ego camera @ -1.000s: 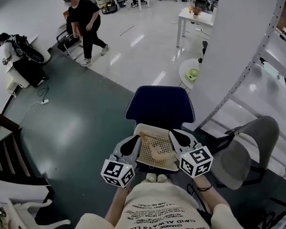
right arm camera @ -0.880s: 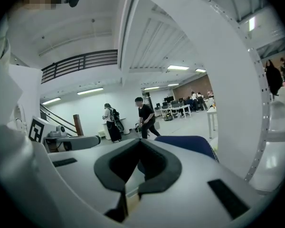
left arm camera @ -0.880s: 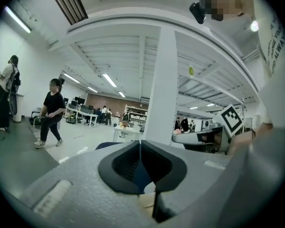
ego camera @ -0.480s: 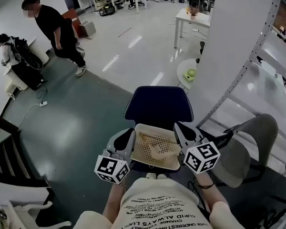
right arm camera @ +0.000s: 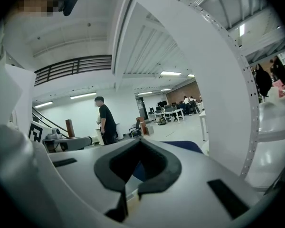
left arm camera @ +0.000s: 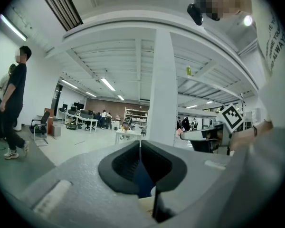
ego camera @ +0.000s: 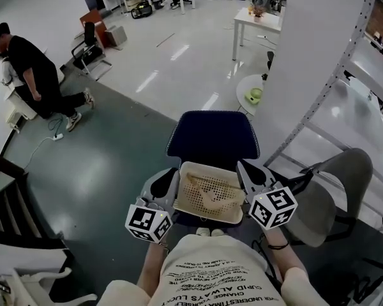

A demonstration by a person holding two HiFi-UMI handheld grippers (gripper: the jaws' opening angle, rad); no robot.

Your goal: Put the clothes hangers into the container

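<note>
A cream perforated basket (ego camera: pixel 226 214) hangs in front of me, above the seat of a blue chair (ego camera: pixel 212 138). A pale hanger (ego camera: pixel 206 200) lies inside it. My left gripper (ego camera: pixel 168 185) is shut on the basket's left rim and my right gripper (ego camera: pixel 246 176) is shut on its right rim. In the left gripper view the jaws (left arm camera: pixel 140 151) meet in a thin line, with a strip of cream rim (left arm camera: pixel 146 204) below them. The right gripper view shows the same: closed jaws (right arm camera: pixel 138 148) over a bit of cream rim (right arm camera: pixel 131 194).
A grey chair (ego camera: pixel 332 196) stands close on my right beside a slanted metal shelf frame (ego camera: pixel 319 107) and a white pillar (ego camera: pixel 313 50). A small round table (ego camera: pixel 250 94) sits past the blue chair. A person in black (ego camera: pixel 35 75) bends at far left.
Both grippers and the basket have risen a little, and the marker cubes sit slightly wider apart. The person in black has walked from the upper middle to the far left.
</note>
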